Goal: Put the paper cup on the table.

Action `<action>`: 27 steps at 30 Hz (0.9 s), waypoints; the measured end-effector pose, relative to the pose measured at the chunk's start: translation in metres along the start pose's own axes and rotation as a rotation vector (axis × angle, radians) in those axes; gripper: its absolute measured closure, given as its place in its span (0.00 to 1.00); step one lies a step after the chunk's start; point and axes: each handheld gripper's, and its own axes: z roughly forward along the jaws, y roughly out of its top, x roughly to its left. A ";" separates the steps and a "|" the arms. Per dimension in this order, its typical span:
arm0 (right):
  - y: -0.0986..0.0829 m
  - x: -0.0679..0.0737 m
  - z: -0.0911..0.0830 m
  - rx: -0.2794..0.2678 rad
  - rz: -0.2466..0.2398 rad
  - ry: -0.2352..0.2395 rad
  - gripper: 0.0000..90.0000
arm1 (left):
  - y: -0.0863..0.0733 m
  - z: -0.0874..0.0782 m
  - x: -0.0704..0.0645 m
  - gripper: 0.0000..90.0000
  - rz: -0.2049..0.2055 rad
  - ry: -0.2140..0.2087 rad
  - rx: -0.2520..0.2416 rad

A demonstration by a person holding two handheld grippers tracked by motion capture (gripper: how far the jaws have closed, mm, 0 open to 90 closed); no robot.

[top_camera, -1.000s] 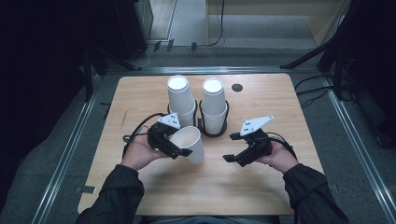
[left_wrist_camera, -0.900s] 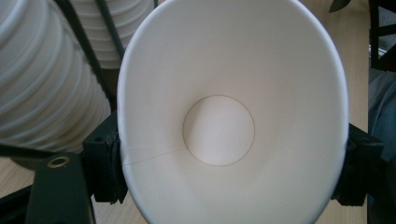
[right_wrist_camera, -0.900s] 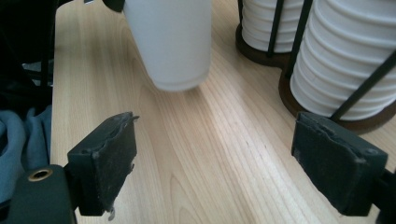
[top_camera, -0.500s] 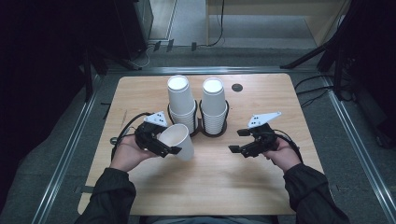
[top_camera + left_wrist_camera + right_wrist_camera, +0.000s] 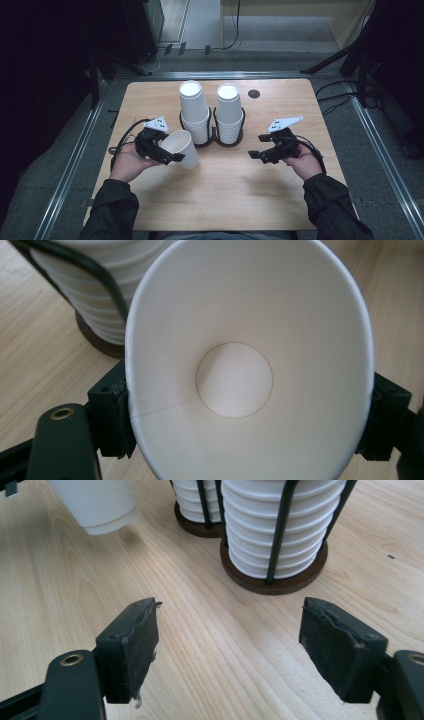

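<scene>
Left gripper (image 5: 172, 156) is clamped on a paper cup (image 5: 181, 147) near the table's (image 5: 230, 200) left edge; right gripper (image 5: 256, 152) gapes empty. Cup's light and crushable, so pinch gently by the sidewalls.

A wooden table (image 5: 225, 190) is carrying two racks (image 5: 229, 140) of stacked cups (image 5: 192, 107), standing side by side; a dark disc (image 5: 254, 93) is lying near its far edge. The racks are sitting on round brown bases (image 5: 280, 582).
</scene>
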 end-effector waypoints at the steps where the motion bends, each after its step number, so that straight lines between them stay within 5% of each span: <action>1: 0.000 -0.001 0.001 0.004 -0.002 -0.002 0.26 | -0.001 -0.001 0.001 0.21 -0.003 0.004 0.001; 19: 0.001 -0.005 0.012 0.053 -0.013 -0.033 0.24 | -0.021 -0.018 0.025 0.19 -0.130 0.067 -0.003; 27: 0.000 -0.006 0.011 0.053 -0.007 -0.012 0.24 | -0.029 -0.026 0.040 0.19 -0.171 0.111 -0.027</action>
